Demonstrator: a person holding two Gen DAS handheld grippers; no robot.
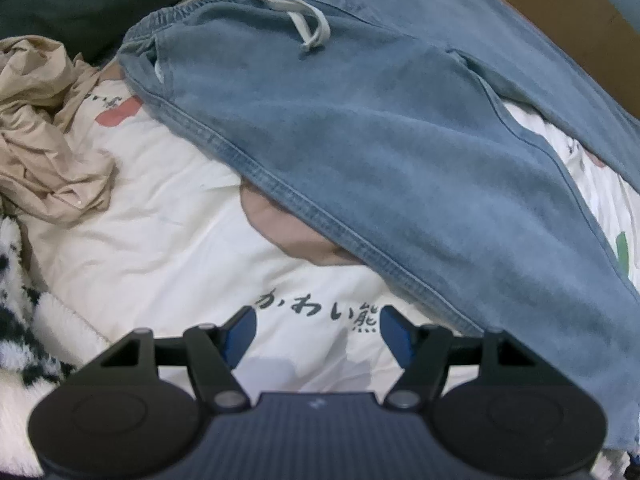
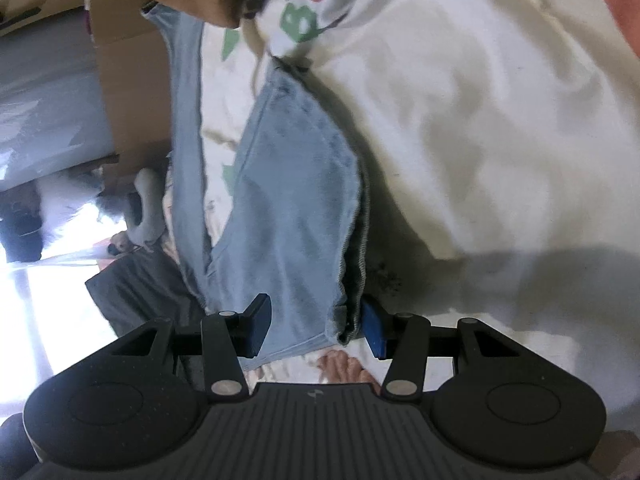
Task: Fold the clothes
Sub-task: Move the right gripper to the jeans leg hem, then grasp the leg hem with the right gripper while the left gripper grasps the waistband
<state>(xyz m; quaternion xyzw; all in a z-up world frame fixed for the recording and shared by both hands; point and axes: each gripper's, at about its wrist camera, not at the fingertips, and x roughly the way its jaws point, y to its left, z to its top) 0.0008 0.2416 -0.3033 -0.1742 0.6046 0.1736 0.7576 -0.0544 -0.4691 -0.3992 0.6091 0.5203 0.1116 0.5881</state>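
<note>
Light blue denim trousers with an elastic waist and a white drawstring lie spread on a white printed bedsheet. My left gripper is open and empty, hovering over the sheet just left of the near trouser leg's seam. In the right wrist view, the end of a trouser leg lies between the fingers of my right gripper. The jaws stand wide apart around the hem and are not closed on it.
A crumpled beige garment lies at the left, with a black-and-white fleece below it. A cardboard box stands beside the bed, and dark cloth lies at the bed's edge.
</note>
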